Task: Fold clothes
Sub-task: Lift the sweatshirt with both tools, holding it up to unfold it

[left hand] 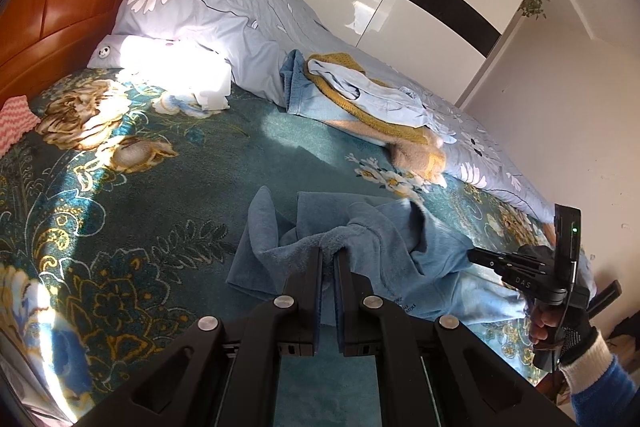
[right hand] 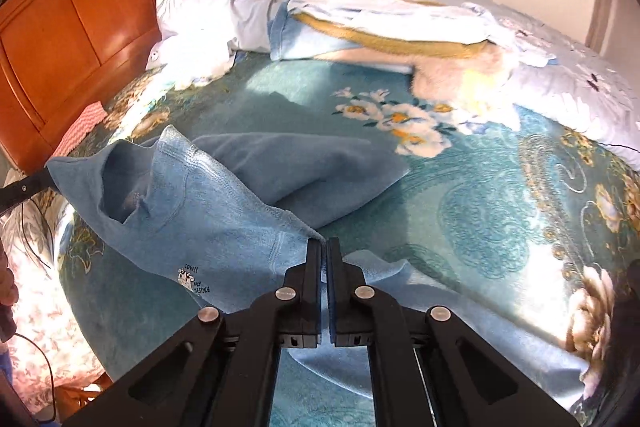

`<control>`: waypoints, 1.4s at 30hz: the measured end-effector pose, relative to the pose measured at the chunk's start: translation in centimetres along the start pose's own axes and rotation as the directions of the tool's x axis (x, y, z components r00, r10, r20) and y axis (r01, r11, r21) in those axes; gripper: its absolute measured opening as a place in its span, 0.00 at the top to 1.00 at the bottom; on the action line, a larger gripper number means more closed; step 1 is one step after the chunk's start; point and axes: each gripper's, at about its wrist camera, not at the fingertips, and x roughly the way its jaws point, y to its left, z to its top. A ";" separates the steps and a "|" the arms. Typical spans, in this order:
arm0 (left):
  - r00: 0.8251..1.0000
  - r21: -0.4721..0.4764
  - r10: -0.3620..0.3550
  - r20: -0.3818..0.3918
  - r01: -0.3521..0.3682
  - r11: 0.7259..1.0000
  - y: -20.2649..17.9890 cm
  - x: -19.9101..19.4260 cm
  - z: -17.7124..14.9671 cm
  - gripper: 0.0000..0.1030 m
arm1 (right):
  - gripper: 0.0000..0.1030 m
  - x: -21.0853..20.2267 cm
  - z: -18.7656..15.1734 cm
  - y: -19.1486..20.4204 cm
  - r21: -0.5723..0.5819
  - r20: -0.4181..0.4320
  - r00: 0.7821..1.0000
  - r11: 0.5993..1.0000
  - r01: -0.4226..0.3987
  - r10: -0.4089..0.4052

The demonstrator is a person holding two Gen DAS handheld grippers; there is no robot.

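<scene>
Left wrist view: left gripper (left hand: 329,251) pinches a fold of the blue garment (left hand: 360,251) at lower centre, over the teal floral blanket (left hand: 160,187). Right wrist view: right gripper (right hand: 324,247) pinches the same garment's hem; clothes pile (right hand: 384,23) upper centre.

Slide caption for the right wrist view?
Right gripper pinches blue sweatshirt edge above floral blanket.

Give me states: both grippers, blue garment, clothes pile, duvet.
left gripper: shut on blue garment's fleecy edge
right gripper: shut on blue garment's stitched hem
blue garment: crumpled, unfolded, partly lifted off the blanket
clothes pile: loose heap, unfolded
floral duvet: bunched along far side of bed
</scene>
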 end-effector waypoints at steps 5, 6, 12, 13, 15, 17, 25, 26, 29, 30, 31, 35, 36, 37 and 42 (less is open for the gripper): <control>1.000 0.029 -0.009 0.001 0.009 1.000 -0.6 -0.2 0.1 0.95 | 0.98 -4.5 -2.3 -0.7 0.051 0.111 0.994 0.999 0.008 -0.014; 1.000 0.035 -0.003 -0.005 0.004 0.999 -0.5 -0.1 -0.2 0.95 | 0.98 -5.1 -3.3 -0.7 0.055 0.118 0.993 0.998 -0.002 -0.004; 0.996 0.006 0.012 -0.089 -0.011 1.000 0.6 1.8 -2.6 0.95 | 0.98 -2.9 -10.3 -0.3 0.065 -0.048 0.997 0.997 -0.050 0.053; 0.995 0.001 0.012 -0.103 -0.012 1.000 0.8 2.2 -3.0 0.95 | 0.98 -2.4 -11.0 -0.1 0.063 -0.065 0.996 0.997 -0.054 0.058; 0.993 0.005 0.014 -0.120 -0.014 1.000 0.7 2.6 -3.4 0.94 | 0.98 -1.6 -11.5 0.3 0.049 -0.094 0.994 0.997 -0.052 0.056; 0.991 0.011 0.016 -0.130 -0.014 1.000 0.5 2.9 -3.7 0.94 | 0.98 -1.3 -11.7 0.7 0.028 -0.105 0.993 0.998 -0.051 0.053; 0.987 0.014 0.024 -0.157 -0.022 1.000 0.7 3.9 -3.9 0.94 | 0.63 -0.5 -10.9 2.3 -0.065 -0.143 0.986 0.993 -0.097 0.087; 0.987 0.015 0.027 -0.161 -0.025 1.000 0.7 4.0 -4.0 0.94 | 0.63 0.0 -10.9 2.5 -0.078 -0.159 0.984 0.993 -0.092 0.079; 0.986 0.010 0.029 -0.166 -0.027 1.000 1.0 4.1 -4.1 0.94 | 0.63 1.4 -11.4 2.8 -0.090 -0.197 0.979 0.993 -0.079 0.060; 0.986 0.009 0.030 -0.167 -0.028 1.000 1.1 4.1 -4.2 0.94 | 0.63 1.7 -11.6 2.8 -0.084 -0.205 0.977 0.994 -0.076 0.058; 0.985 0.008 0.030 -0.168 -0.029 1.000 1.2 4.1 -4.2 0.94 | 0.65 1.7 -11.8 2.8 -0.077 -0.201 0.978 0.994 -0.072 0.055; 0.989 0.019 0.030 -0.144 -0.028 0.999 0.9 4.0 -3.7 0.94 | 0.96 0.7 -11.9 2.7 -0.068 -0.165 0.986 0.998 -0.018 0.007; 0.990 0.023 0.030 -0.136 -0.027 0.999 0.7 3.9 -3.5 0.94 | 0.96 0.2 -11.6 2.6 -0.063 -0.152 0.988 0.998 -0.005 -0.005; 0.991 0.027 0.029 -0.127 -0.026 0.999 0.6 3.8 -3.3 0.94 | 0.96 -0.4 -11.2 2.3 -0.054 -0.136 0.991 0.999 0.010 -0.018; 0.999 0.084 -0.034 0.011 0.033 0.996 -2.7 2.3 1.3 0.94 | 0.96 -5.7 -6.6 0.4 -0.001 0.033 0.989 0.989 0.147 -0.146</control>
